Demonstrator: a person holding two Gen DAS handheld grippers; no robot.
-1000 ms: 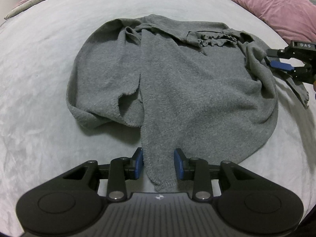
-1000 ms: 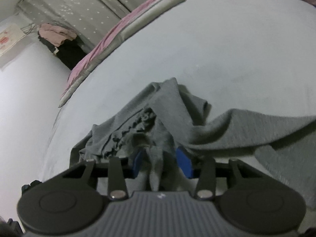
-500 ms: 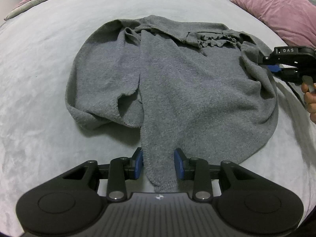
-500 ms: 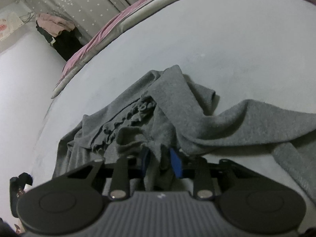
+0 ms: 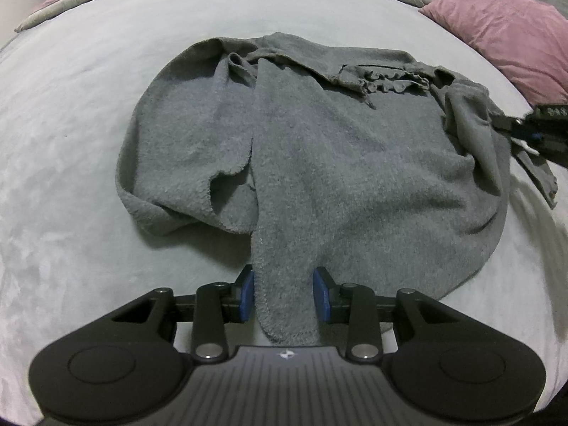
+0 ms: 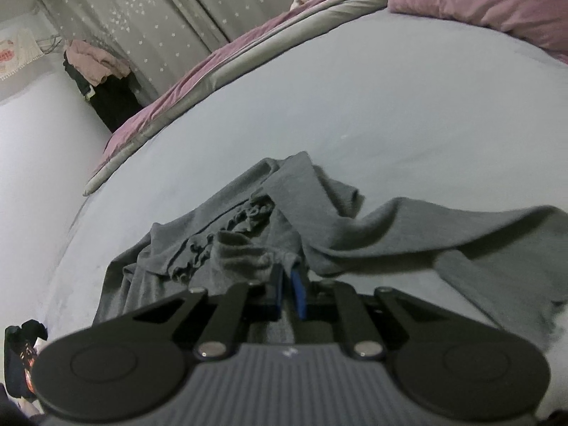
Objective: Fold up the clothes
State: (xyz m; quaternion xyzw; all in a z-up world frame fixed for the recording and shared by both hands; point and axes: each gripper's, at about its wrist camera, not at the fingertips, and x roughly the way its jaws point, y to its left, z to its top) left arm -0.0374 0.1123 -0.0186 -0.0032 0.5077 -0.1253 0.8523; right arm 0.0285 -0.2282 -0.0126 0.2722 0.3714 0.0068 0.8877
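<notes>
Right tongs (image 6: 287, 285) now clamped on grey garment (image 5: 355, 163); left tongs (image 5: 284, 293) unchanged, open, straddling hem.

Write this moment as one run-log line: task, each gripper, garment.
task: fold clothes | left gripper: open, astride hem | right gripper: shut on grey garment | garment: spread on bed, unfolded

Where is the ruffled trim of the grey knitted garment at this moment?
In the left wrist view, the ruffled trim lies at the far right of the grey knitted garment, towards the pink pillow and near the right gripper.
</notes>
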